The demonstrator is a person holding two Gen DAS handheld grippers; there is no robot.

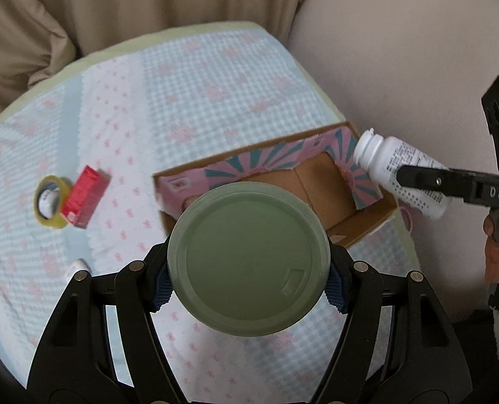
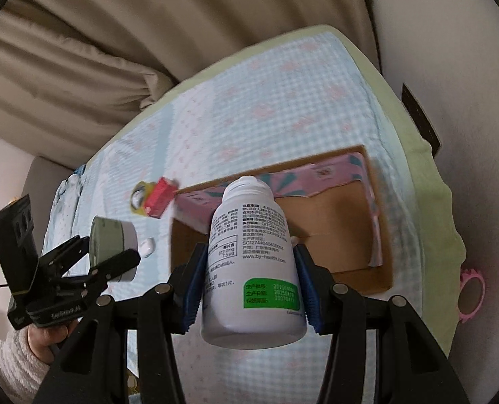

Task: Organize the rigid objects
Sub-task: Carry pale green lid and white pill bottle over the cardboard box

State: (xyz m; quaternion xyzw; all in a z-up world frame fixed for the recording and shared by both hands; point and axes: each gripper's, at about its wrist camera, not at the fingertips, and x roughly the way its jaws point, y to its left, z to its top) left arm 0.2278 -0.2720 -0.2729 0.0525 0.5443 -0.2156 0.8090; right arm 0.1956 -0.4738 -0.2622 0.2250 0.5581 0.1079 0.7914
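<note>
My left gripper [image 1: 249,282] is shut on a round jar with a grey-green lid [image 1: 247,257] and holds it above the near edge of an open cardboard box [image 1: 370,215] lined with pink and teal paper. It also shows in the right wrist view [image 2: 113,245]. My right gripper [image 2: 247,282] is shut on a white pill bottle [image 2: 249,262] and holds it tilted over the box [image 2: 347,222]. In the left wrist view the bottle [image 1: 401,171] hangs at the box's right corner. A red carton [image 1: 86,200] and a yellow tape roll [image 1: 50,202] lie on the bed to the left.
The bed has a blue checked cover [image 1: 195,84] with pink flowers and a green border. A small white object [image 2: 147,247] lies on it left of the box. Beige curtains [image 1: 114,3] hang behind. A pink round mirror [image 2: 471,294] sits off the bed's right edge.
</note>
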